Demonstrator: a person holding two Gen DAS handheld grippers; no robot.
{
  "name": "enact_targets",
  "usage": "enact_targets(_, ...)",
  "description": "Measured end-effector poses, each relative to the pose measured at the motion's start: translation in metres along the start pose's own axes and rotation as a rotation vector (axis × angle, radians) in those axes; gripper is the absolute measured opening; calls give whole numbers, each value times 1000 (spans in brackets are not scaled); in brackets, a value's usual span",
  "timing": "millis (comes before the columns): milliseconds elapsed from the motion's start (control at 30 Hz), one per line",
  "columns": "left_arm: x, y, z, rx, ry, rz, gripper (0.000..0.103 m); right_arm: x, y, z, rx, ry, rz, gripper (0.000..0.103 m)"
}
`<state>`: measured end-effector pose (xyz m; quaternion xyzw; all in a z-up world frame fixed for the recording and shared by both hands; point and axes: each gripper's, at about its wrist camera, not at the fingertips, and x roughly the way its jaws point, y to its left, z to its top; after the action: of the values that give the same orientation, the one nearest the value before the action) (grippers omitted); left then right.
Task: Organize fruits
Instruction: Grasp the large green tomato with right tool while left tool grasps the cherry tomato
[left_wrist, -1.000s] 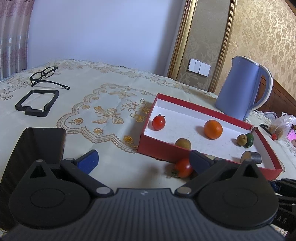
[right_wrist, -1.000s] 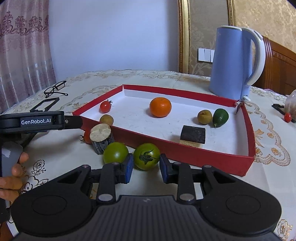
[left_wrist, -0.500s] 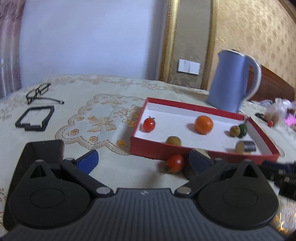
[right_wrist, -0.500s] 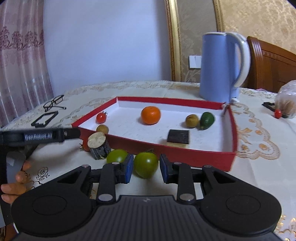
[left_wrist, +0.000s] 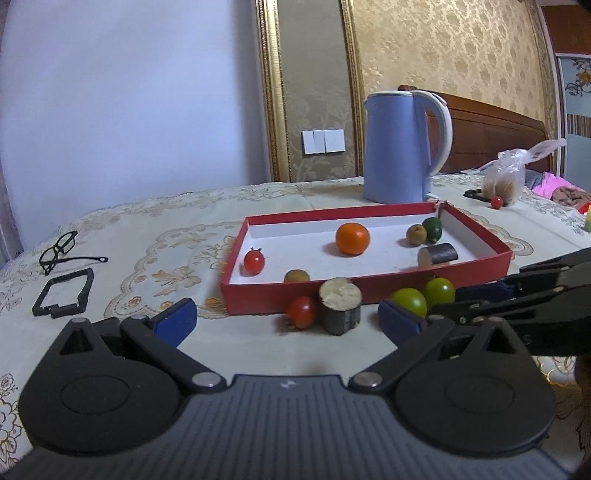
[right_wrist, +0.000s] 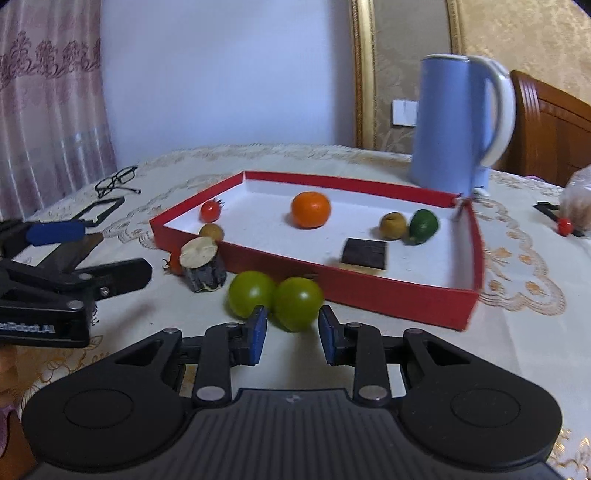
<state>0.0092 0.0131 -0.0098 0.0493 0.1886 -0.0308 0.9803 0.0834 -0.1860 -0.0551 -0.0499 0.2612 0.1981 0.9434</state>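
While spread jaws are flanking a green tomato (right_wrist: 297, 308) before the red tray (right_wrist: 399, 299), the right gripper (right_wrist: 290, 334) is needing to pinch; the left gripper (left_wrist: 286, 319) is waiting wide apart.

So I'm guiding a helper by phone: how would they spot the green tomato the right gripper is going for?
Find the red tray before the blue kettle. Two green tomatoes touch outside its near wall. The green tomato meant sits between the right gripper fingers, nearer the tray than its twin.

green tomatoes (right_wrist: 273, 301): 2 | red tomatoes (left_wrist: 254, 261): 2 | orange (left_wrist: 352, 238): 1 | kettle (left_wrist: 400, 147): 1
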Motion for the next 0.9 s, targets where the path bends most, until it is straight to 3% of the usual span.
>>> enact_targets(300, -1, 1, -3, 11, 15, -39, 103, 8, -1, 4, 11, 10, 1, 30)
enact_targets(533, -7, -23, -5, 88, -12, -131, 103, -19, -20, -6, 93, -60, -22, 30)
enact_targets(667, -1, -22, -6, 98, -12, -83, 103, -34, -34, -12, 126, -84, -38, 30)
enact_targets(800, 13, -3, -1, 48, 37, -48, 91, -41, -42, -17, 161, -102, -30, 30)
enact_targets(900, 21, 11, 1, 27, 56, -12, 91, -41, -42, -18, 166, -109, -22, 30)
